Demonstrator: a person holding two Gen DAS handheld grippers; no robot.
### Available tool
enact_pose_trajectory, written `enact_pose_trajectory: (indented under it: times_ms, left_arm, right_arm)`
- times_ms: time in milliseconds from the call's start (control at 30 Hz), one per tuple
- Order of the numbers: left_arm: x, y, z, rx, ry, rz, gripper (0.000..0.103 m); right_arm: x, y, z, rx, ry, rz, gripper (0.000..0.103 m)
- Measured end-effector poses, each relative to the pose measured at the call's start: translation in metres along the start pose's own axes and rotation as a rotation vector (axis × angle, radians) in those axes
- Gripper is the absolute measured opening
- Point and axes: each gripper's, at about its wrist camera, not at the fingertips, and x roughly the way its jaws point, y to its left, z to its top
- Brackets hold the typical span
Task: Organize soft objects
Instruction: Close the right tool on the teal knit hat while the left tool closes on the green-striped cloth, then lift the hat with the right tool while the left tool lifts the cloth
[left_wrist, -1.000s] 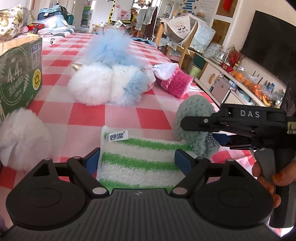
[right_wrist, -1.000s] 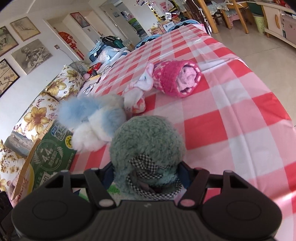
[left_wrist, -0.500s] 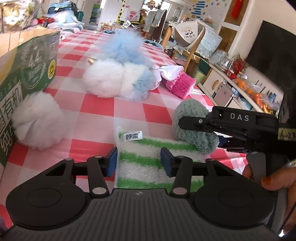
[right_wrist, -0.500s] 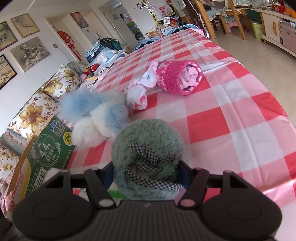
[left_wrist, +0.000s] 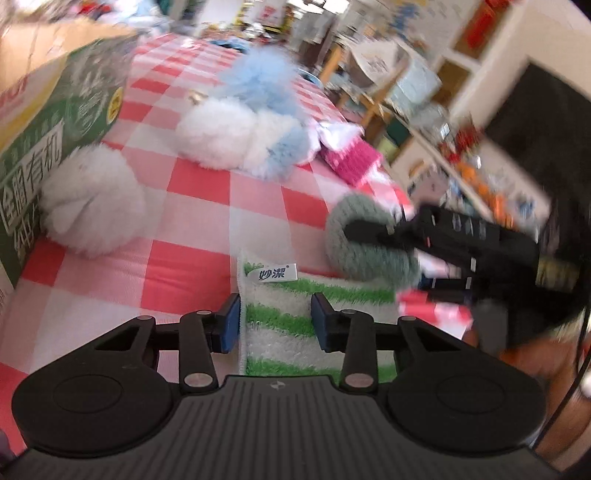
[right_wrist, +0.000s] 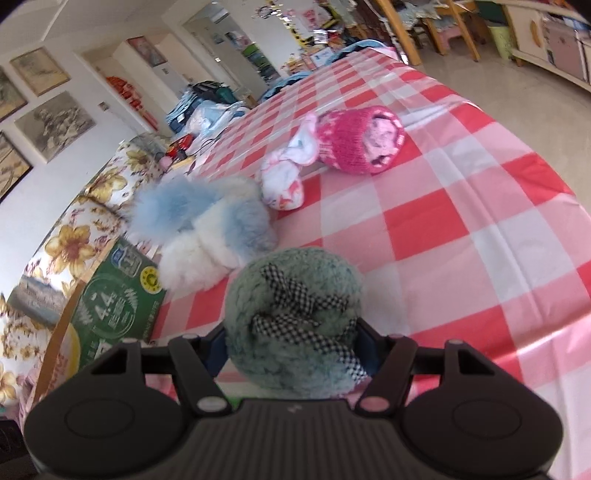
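A white cloth with green stripes (left_wrist: 332, 291) lies flat on the checked table (right_wrist: 461, 240). My left gripper (left_wrist: 275, 323) is closing on its left part: one blue pad is at the cloth's left edge and the other presses into its top. My right gripper (right_wrist: 291, 347) is shut on a grey-green fuzzy ball (right_wrist: 291, 295) with a checked ribbon. In the left wrist view that ball (left_wrist: 369, 254) hangs just right of the cloth. A white pompom (left_wrist: 92, 206), a blue-and-white fluffy toy (left_wrist: 243, 133) and a pink knit hat (right_wrist: 358, 140) lie farther out.
An open green carton (left_wrist: 44, 140) stands at the table's left side, right behind the pompom. A small white bundle (right_wrist: 284, 177) lies between the fluffy toy and the hat. The table's right edge drops to the floor. A flowered sofa is beyond the carton.
My left jaws went from wide apart to narrow around the cloth's left part, and the gripper shifted left towards the carton. The right gripper still holds the fuzzy ball.
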Motion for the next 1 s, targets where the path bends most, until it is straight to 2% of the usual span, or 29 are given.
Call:
enact_pose_trajectory:
  times_ms: [100, 133, 167, 233, 300, 367, 467, 567, 667, 833, 1000]
  left_arm:
    - [-0.009, -0.007, -0.005, 0.099, -0.011, 0.021, 0.048]
    - [-0.012, -0.009, -0.005, 0.137, -0.014, 0.033, 0.052]
    - [-0.014, -0.012, -0.005, 0.179, -0.017, 0.045, 0.057]
    - [-0.018, -0.018, -0.005, 0.27, -0.03, 0.063, 0.077]
    - [-0.022, -0.024, -0.003, 0.351, -0.042, 0.06, 0.09]
    - [-0.027, -0.029, -0.003, 0.412, -0.06, 0.052, 0.098]
    - [-0.031, -0.036, -0.007, 0.525, -0.083, -0.01, 0.102]
    - [-0.029, -0.042, -0.014, 0.669, -0.088, -0.049, 0.103]
    - [-0.027, -0.049, -0.021, 0.799, -0.034, -0.106, 0.103]
    - [-0.019, -0.066, -0.047, 1.036, -0.045, -0.049, 0.103]
    - [-0.006, -0.076, -0.077, 1.143, -0.019, -0.004, 0.103]
  right_arm:
    - [-0.004, 0.013, -0.001, -0.08, -0.006, 0.004, 0.066]
    - [-0.005, 0.016, -0.001, -0.097, -0.013, 0.006, 0.066]
    - [-0.007, 0.018, 0.0, -0.106, -0.02, 0.008, 0.066]
    - [-0.012, 0.021, 0.001, -0.107, -0.034, 0.006, 0.066]
    - [-0.017, 0.023, 0.001, -0.113, -0.044, -0.002, 0.066]
    - [-0.023, 0.026, 0.001, -0.127, -0.051, -0.017, 0.066]
    - [-0.03, 0.026, -0.001, -0.121, -0.031, -0.038, 0.066]
    - [-0.039, 0.023, -0.002, -0.085, -0.025, -0.018, 0.066]
    - [-0.05, 0.024, -0.004, -0.077, -0.038, -0.015, 0.066]
    - [-0.057, 0.018, -0.008, -0.031, -0.003, -0.03, 0.066]
    - [-0.048, 0.007, -0.016, 0.059, 0.058, 0.008, 0.066]
